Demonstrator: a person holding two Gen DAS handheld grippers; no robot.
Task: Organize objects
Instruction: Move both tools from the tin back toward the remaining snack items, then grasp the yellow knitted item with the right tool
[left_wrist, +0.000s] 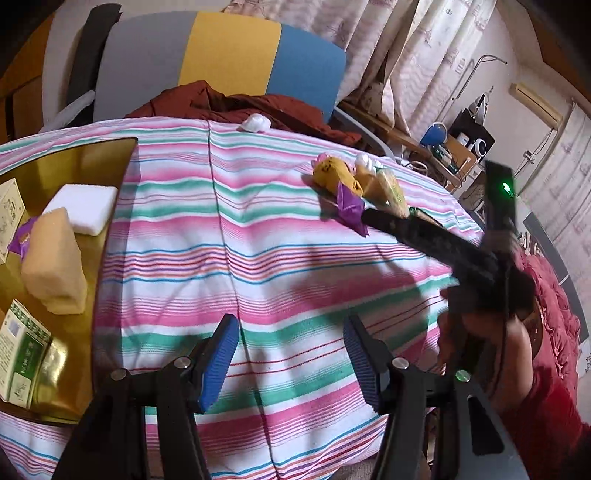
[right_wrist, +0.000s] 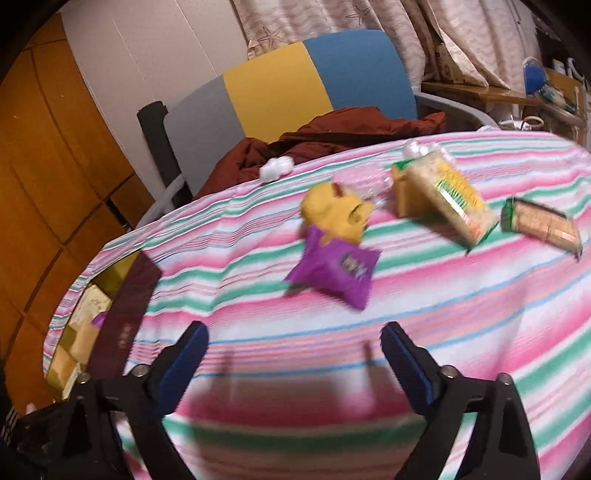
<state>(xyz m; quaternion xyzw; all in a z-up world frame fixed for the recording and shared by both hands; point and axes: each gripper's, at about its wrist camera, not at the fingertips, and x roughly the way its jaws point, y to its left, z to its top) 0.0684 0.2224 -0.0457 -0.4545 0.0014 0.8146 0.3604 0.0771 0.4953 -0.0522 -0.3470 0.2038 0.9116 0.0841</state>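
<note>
Snacks lie clustered far out on the striped cloth (right_wrist: 369, 332): a purple packet (right_wrist: 334, 267) touching a yellow pouch (right_wrist: 334, 212), a rice-cracker pack (right_wrist: 448, 201) and a biscuit pack (right_wrist: 541, 225) just beside. Probably they wait to join the sorted items in the gold tray (left_wrist: 88, 158) at the left edge. Right gripper (right_wrist: 293, 365) points at the purple packet, jaws wide and empty. Left gripper (left_wrist: 291, 360) is half spread, holding nothing. Bare cloth between gives clear room.
</note>
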